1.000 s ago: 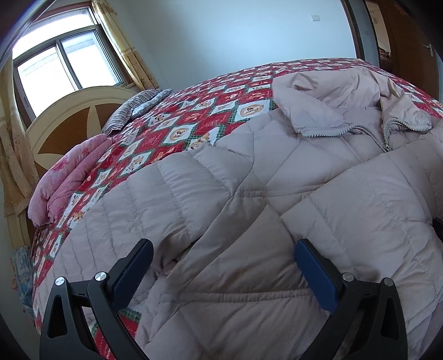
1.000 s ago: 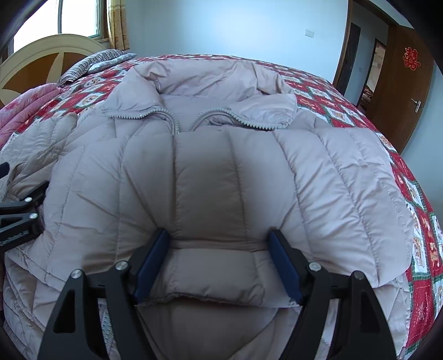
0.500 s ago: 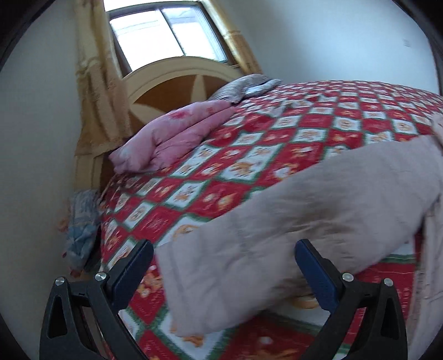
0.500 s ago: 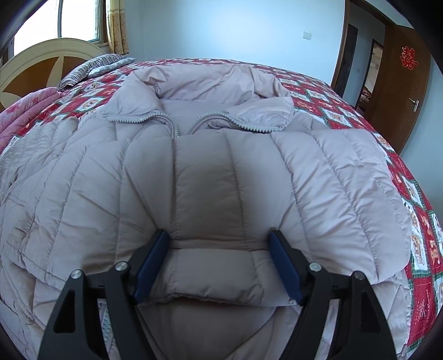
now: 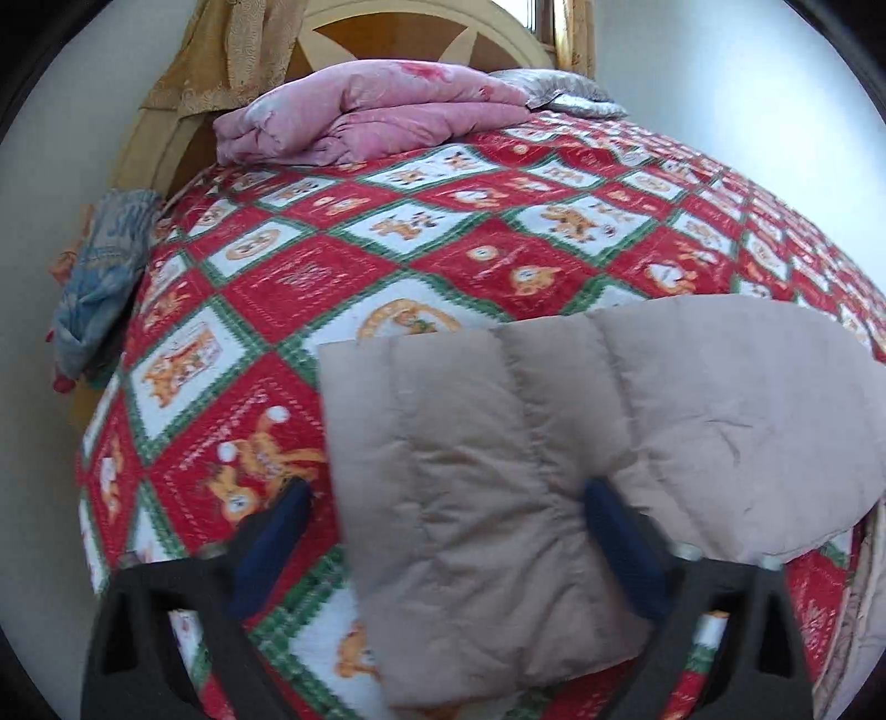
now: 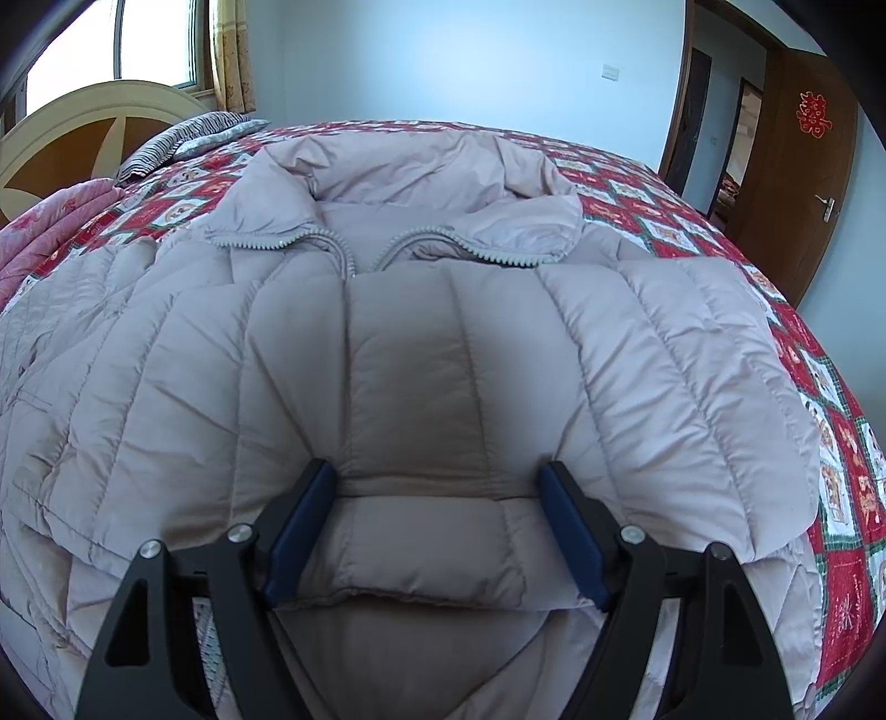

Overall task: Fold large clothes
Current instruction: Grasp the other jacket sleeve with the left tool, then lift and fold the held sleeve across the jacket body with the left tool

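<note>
Quilted red bedspread point(image 5: 343, 277): red, white and green diamonds with cartoon prints, covering the whole bed in both wrist views.
Padded jacket point(image 6: 421, 343): pale taupe down coat spread across the bedspread, collar far from the camera, zipper parted just below it, front facing up.
Jacket sleeve point(image 5: 498, 476): lies out over the bedspread in the left wrist view, its cuff end nearest the camera.
Headboard point(image 5: 398, 33): cream and brown, at the far end.
Pink quilt point(image 5: 365, 116): folded, on the bed next to the headboard.
Striped pillow point(image 6: 188, 141): beside the pink quilt.
Denim garment point(image 5: 102, 277): hanging off the bed's left edge.
Wooden door point(image 6: 797, 166): brown, with a red paper emblem, at the far right.
Right gripper point(image 6: 437, 531): blue pads pressed into both sides of a folded bulge of the jacket near its hem, pinching it.
Left gripper point(image 5: 443, 548): jaws have just been closing around the sleeve's cuff; the right pad touches the fabric, the left pad stands clear of it.
</note>
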The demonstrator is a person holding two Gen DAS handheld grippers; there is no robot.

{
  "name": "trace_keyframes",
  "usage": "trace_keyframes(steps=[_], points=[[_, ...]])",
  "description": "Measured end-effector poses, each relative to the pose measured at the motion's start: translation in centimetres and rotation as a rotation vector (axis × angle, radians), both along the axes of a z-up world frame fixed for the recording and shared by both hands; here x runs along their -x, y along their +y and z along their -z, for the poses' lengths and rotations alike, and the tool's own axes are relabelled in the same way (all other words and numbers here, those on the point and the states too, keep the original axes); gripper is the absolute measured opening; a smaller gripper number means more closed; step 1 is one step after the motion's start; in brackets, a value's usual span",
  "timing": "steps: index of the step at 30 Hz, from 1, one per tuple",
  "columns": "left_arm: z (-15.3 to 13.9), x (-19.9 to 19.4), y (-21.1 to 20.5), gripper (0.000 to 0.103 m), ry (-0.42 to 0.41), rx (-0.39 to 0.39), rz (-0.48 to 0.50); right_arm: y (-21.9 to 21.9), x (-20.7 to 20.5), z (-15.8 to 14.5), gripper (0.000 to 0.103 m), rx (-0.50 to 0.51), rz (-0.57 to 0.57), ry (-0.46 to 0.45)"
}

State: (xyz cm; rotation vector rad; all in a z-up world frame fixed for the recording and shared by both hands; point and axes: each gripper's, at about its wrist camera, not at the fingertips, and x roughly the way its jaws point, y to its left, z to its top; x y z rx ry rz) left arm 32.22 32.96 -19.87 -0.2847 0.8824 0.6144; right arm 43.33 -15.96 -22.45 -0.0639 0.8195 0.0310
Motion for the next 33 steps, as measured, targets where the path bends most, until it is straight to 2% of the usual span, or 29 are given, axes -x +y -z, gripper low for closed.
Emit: trace_keyframes(steps=[1, 2, 4, 8, 12, 17, 21, 25, 29, 33], points=[[0.0, -0.3, -0.2, 0.045, 0.007, -0.001, 0.013, 0.0, 0.0, 0.0, 0.080, 0.000, 0.000, -0.001], [-0.2, -0.5, -0.6, 0.026, 0.014, -0.004, 0.029, 0.0, 0.1, 0.0, 0.080, 0.000, 0.001, -0.002], [-1.2, -0.8, -1.5, 0.013, 0.014, -0.044, 0.064, -0.1, 0.1, -0.1, 0.081, 0.000, 0.002, -0.003], [-4.4, -0.5, -2.5, 0.010, 0.007, -0.204, 0.075, -0.3, 0.1, -0.2, 0.081, -0.009, 0.003, -0.005], [-8.6, -1.1, -1.9, 0.010, -0.046, -0.285, 0.085, -1.1, 0.9, -1.3, 0.081, -0.063, -0.014, 0.014], [-13.1, -2.7, -5.3, 0.009, -0.106, -0.432, 0.164, -2.9, 3.9, -4.4, 0.082, -0.038, 0.004, -0.067], [-15.7, -3.8, -10.9, 0.009, -0.171, -0.439, 0.281, -4.6, 5.0, -4.4, 0.085, -0.004, 0.030, -0.086], [-17.0, -4.7, -17.7, 0.009, -0.228, -0.449, 0.414, -5.5, 5.3, -3.4, 0.085, 0.017, 0.059, -0.075], [-16.9, -6.3, -25.0, 0.009, -0.242, -0.447, 0.553, -6.4, 5.5, -2.7, 0.085, -0.010, 0.079, -0.071], [-16.0, -7.8, -31.3, 0.009, -0.247, -0.429, 0.648, -7.0, 5.4, -1.8, 0.085, -0.033, 0.095, -0.051]])
